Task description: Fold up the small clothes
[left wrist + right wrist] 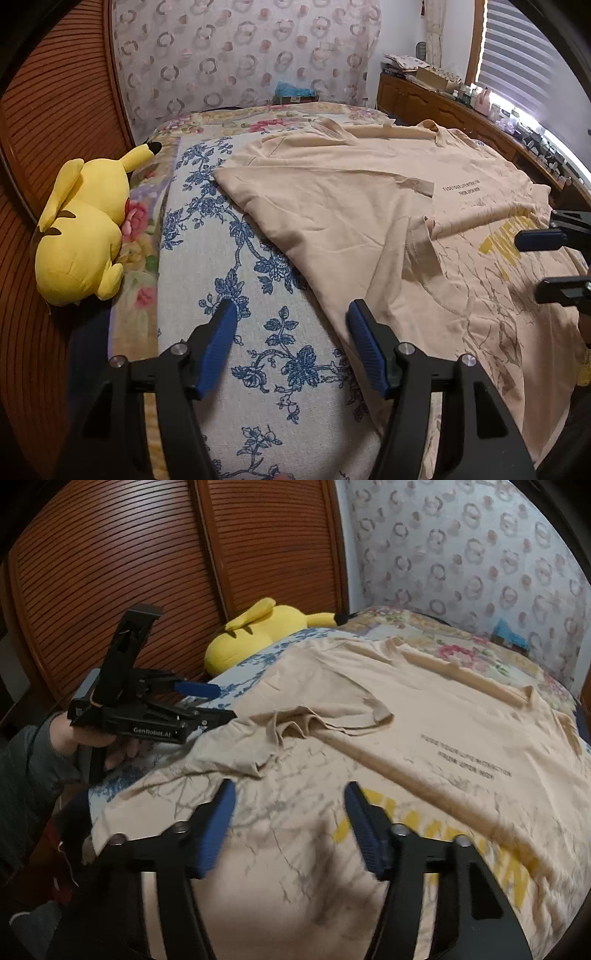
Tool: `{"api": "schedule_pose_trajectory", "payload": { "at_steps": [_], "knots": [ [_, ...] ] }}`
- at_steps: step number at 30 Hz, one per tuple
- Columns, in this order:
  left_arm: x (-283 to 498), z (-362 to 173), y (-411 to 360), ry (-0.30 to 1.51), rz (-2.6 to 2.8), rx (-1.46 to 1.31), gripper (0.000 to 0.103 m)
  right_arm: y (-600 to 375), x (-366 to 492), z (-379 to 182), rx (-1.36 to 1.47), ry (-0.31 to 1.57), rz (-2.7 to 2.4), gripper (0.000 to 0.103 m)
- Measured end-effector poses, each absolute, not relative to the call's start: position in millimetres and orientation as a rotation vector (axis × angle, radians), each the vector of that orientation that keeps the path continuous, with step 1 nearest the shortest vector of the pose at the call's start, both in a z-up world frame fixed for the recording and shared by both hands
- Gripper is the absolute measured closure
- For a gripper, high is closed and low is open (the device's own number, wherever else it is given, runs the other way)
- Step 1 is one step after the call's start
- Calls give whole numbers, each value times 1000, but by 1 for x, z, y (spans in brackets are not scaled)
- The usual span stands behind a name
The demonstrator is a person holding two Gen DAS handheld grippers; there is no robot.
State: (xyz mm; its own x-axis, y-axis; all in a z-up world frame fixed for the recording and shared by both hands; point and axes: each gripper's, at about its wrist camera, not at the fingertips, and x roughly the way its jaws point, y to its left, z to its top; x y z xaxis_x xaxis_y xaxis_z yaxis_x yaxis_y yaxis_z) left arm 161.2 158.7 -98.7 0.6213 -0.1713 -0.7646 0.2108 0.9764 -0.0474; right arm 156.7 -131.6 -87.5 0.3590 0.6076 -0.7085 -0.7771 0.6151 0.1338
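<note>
Bedroom: louvred wardrobe doors (110, 572), bed (258, 295) with floral cover. Plush toy (81, 229) left of left gripper (291, 314); fingers released, nothing between. Beige t-shirt (332, 206) ahead-right, one side folded in, long axis running away, collar far. Right gripper (288, 794) over print, fingers apart, empty. Judged: mid-fold; next needs edge grasp.

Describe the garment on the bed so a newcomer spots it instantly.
Start at the bed with its blue-flowered cover. Spread across it, right of the yellow plush toy, lies a beige T-shirt. Only it carries small dark lettering and big yellow print.
</note>
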Motion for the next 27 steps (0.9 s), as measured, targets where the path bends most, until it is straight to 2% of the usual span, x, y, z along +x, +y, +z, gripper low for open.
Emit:
{"api": "schedule_pose_trajectory", "payload": {
  "at_steps": [1, 2, 12, 18, 20, 22, 27],
  "knots": [
    [162, -99, 160, 874, -219, 46, 40, -127, 159, -90, -242, 812, 911, 59],
    [161, -99, 160, 874, -218, 46, 40, -123, 160, -91, -239, 824, 919, 61],
    [160, -99, 161, 874, -213, 46, 38, -88, 172, -111, -247, 910, 949, 68],
    [161, -99, 162, 877, -195, 42, 35, -78, 171, -117, -269, 921, 952, 83],
    [161, -99, 162, 877, -195, 42, 35, -79, 170, -117, -260, 921, 960, 93],
    [161, -99, 164, 878, -191, 38, 35, -83, 169, -115, -255, 914, 967, 98],
    [152, -92, 165, 855, -160, 15, 35, -95, 159, -105, -229, 886, 993, 102]
  ]
}}
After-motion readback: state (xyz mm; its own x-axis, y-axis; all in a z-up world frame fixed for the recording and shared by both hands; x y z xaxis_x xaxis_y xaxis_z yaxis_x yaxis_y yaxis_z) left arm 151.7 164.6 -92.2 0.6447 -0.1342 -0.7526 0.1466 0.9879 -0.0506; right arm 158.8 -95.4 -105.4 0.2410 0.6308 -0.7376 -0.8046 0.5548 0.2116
